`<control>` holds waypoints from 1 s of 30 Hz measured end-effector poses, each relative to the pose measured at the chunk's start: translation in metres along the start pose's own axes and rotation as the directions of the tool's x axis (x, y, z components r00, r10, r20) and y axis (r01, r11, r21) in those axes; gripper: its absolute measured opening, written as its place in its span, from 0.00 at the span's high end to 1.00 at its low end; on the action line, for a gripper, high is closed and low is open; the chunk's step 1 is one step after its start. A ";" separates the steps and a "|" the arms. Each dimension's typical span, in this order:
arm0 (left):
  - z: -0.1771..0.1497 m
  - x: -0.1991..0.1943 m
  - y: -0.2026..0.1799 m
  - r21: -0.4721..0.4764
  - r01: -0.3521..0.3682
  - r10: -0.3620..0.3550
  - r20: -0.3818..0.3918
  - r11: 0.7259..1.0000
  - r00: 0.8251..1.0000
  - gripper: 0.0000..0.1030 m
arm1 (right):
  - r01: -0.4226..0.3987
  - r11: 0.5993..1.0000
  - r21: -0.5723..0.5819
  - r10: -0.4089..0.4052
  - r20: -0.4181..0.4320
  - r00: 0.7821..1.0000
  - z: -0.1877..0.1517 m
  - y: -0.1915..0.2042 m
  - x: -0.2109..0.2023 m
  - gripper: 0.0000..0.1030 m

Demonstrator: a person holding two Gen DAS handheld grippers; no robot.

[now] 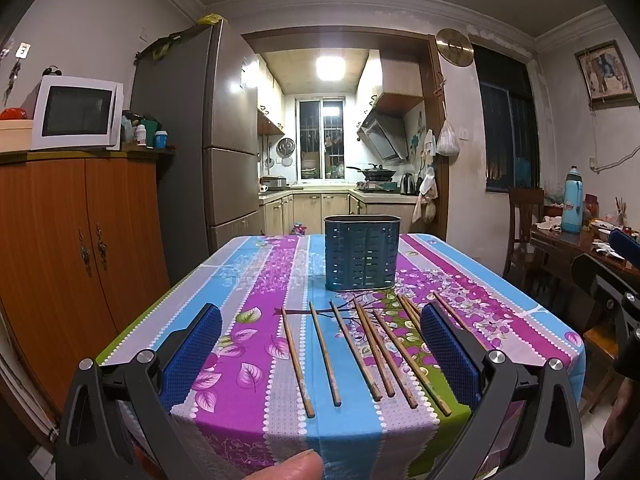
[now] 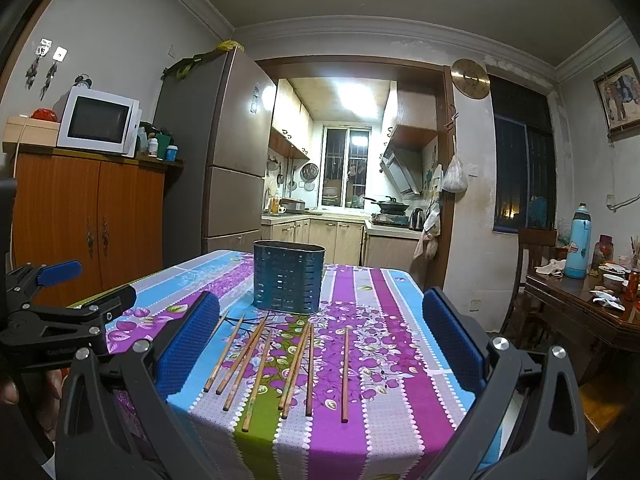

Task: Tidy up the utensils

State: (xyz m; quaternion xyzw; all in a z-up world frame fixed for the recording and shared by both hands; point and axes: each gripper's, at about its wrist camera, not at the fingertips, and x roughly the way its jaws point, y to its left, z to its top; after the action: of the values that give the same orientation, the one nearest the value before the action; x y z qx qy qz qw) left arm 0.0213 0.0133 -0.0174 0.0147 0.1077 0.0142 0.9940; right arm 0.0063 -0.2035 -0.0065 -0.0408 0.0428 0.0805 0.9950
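Observation:
Several wooden chopsticks (image 1: 362,354) lie side by side on the flowered tablecloth (image 1: 256,288), near its front edge; the right wrist view shows the same chopsticks (image 2: 280,364). Behind them stands a dark blue slotted utensil holder (image 1: 361,259), upright and seemingly empty, seen again as the holder (image 2: 288,278). My left gripper (image 1: 320,354) hangs open above the front edge, its blue pads wide apart with nothing between them. My right gripper (image 2: 320,350) is open too, over the chopsticks. The left gripper's side (image 2: 60,312) shows at the left.
A wooden cabinet (image 1: 72,232) with a microwave (image 1: 76,112) stands to the left, a fridge (image 1: 208,140) behind it. At the right is a cluttered wooden table (image 2: 580,304) with a blue bottle (image 2: 580,240) and chair. A thumb tip (image 1: 296,466) shows at the bottom.

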 end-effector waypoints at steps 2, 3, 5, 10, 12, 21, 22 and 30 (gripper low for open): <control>0.000 0.001 0.000 0.000 -0.001 0.001 -0.005 1.000 1.000 0.03 | -0.001 1.000 -0.001 0.001 -0.001 1.000 0.000 0.000 0.000 0.05; 0.000 0.002 0.000 0.001 -0.001 0.001 -0.007 1.000 1.000 0.03 | -0.002 1.000 -0.002 0.002 -0.002 1.000 -0.001 0.000 0.001 0.05; -0.001 0.004 -0.001 0.004 -0.002 0.002 -0.012 1.000 1.000 0.03 | -0.003 1.000 -0.004 0.003 -0.004 1.000 -0.001 0.000 0.001 0.05; -0.002 0.008 -0.001 0.003 -0.007 0.007 -0.022 1.000 1.000 0.03 | -0.004 1.000 -0.004 0.004 -0.009 1.000 -0.001 0.001 0.003 0.05; -0.001 0.010 -0.001 0.005 -0.007 0.007 -0.025 1.000 1.000 0.03 | -0.003 1.000 -0.004 0.003 -0.008 1.000 -0.001 0.001 0.003 0.05; -0.003 0.034 0.034 0.005 -0.060 0.060 -0.070 0.998 0.996 0.03 | -0.112 0.994 0.012 0.112 -0.142 0.983 -0.025 -0.001 0.020 0.14; -0.006 0.039 0.041 0.002 -0.069 0.069 -0.084 0.998 0.994 0.03 | -0.131 0.991 0.015 0.131 -0.174 0.976 -0.033 0.000 0.024 0.32; -0.035 0.071 0.074 -0.022 -0.105 0.100 -0.163 0.994 0.982 0.03 | -0.217 0.973 0.074 0.229 -0.381 0.896 -0.098 0.015 0.075 0.87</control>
State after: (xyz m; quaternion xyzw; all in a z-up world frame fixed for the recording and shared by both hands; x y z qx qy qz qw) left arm 0.0809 0.0907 -0.0647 0.0040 0.1867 0.0681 0.9801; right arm 0.0703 -0.1855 -0.1114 -0.0360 0.2441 0.1837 0.9515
